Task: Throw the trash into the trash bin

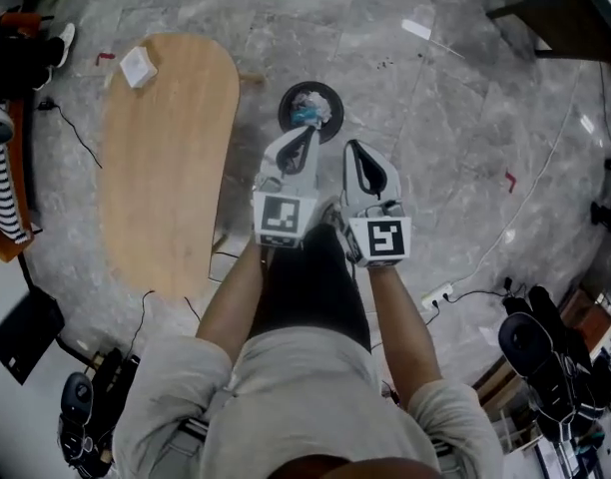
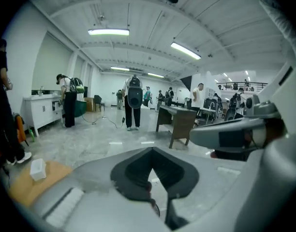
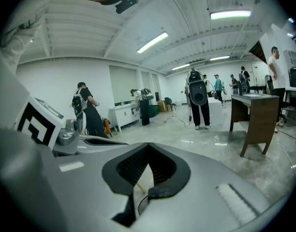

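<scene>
In the head view a round black trash bin (image 1: 311,109) stands on the grey floor with crumpled white and blue trash (image 1: 305,115) inside it. Both grippers are held up side by side near my body, above and on the near side of the bin. My left gripper (image 1: 307,134) has its jaws together with nothing between them, and its tips (image 2: 151,150) point out over the room. Beside it my right gripper (image 1: 352,148) is likewise shut and empty (image 3: 149,145). A white crumpled piece (image 1: 138,66) lies on the wooden table (image 1: 171,158), also visible low left in the left gripper view (image 2: 37,168).
The oval wooden table takes up the floor left of the bin. Cables and a power strip (image 1: 440,294) lie on the floor to the right. Black chairs (image 1: 530,342) stand at lower right. A brown desk (image 2: 179,122) and several standing people fill the room beyond.
</scene>
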A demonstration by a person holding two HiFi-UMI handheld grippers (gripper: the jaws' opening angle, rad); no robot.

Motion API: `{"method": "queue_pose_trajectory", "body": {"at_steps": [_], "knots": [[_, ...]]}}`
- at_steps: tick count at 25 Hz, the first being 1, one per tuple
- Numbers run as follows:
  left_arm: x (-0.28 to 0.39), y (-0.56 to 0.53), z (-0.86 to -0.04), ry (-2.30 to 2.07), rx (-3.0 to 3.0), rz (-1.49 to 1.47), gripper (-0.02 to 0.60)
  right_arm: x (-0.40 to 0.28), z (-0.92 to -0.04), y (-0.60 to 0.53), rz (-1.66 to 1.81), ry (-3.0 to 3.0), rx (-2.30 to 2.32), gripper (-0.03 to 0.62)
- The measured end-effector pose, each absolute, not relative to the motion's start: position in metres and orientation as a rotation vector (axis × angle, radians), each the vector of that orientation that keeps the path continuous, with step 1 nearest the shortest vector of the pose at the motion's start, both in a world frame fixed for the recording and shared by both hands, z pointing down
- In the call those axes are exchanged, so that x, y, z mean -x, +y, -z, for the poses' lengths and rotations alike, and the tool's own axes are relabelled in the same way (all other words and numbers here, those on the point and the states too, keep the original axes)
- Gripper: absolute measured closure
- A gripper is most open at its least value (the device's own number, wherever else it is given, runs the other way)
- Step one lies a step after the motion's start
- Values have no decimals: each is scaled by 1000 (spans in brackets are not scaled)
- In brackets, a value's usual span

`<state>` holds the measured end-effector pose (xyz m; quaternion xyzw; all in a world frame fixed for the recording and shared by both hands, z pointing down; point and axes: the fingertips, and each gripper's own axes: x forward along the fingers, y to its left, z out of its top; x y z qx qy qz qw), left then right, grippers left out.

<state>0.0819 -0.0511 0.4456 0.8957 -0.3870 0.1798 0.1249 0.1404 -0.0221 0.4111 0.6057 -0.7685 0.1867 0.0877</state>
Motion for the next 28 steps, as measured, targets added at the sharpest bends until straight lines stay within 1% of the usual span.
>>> {"method": "queue_pose_trajectory", "body": {"at_steps": [6, 10, 16, 22, 28], "knots": [[-76, -1, -356, -1241, -2572, -337, 563, -138, -324, 16, -439, -2378, -1824, 586], [-71, 29, -314, -1281, -2602, -328, 563, -129, -288, 46, -368, -2416, -1792, 586], [-74, 44, -243, -1319, -2689, -194, 563, -121, -220, 69, -241, -2517, -1837, 586], [-90, 68, -206, -1320, -2743, -152, 563, -136, -187, 89, -146, -2538, -1888, 586], [-105, 77, -191, -1294, -2779, -139, 563, -146, -170, 100, -105, -2554, -1909, 586]]}}
